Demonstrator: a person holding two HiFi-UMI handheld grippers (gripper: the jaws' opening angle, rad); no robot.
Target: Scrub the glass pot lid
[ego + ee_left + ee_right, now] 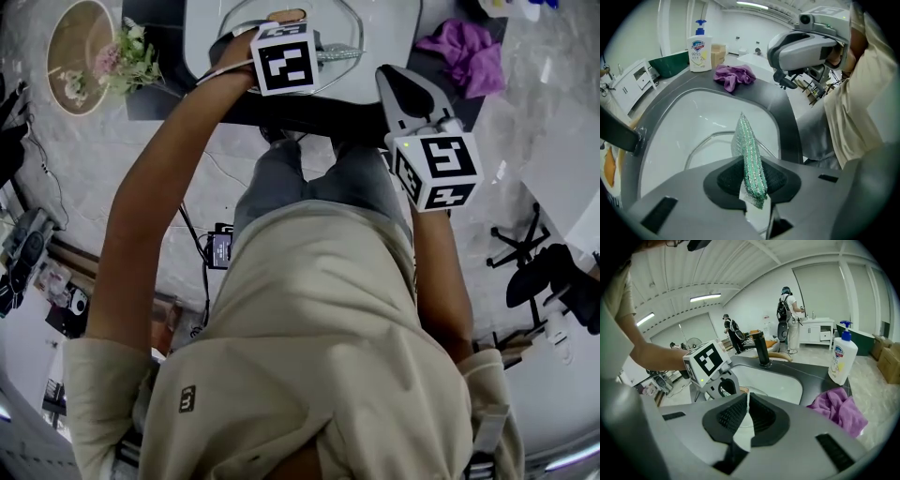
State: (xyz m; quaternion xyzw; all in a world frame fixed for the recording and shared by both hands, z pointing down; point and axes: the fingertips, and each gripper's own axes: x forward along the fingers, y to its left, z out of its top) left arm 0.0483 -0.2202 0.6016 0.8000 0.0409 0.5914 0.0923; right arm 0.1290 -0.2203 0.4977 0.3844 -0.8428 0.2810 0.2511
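The left gripper (751,174) is clamped on a green mesh scouring pad (749,140), which stands up on edge between the black pads and sticks out past the tips. It hangs over the white sink (679,117), which is set into a dark grey counter (774,101).

The glass pot lid (719,150) lies in the basin right below the pad. Its curved rim shows through on the left side of the bowl, and in the head view its brownish knob shows at the far side of the left gripper's marker cube. I cannot tell whether the pad touches the glass. Nothing but the lid shows in the basin.

The right gripper (746,401) is held nearer the person and to the right of the sink, above the counter's near edge. Its jaws are pressed together with nothing between them.

On the counter to the right of the basin lies a crumpled purple cloth (734,76). Just beyond it stands a white pump bottle of hand soap (699,50) with a blue pump. A black faucet (761,348) rises at the sink's far rim.
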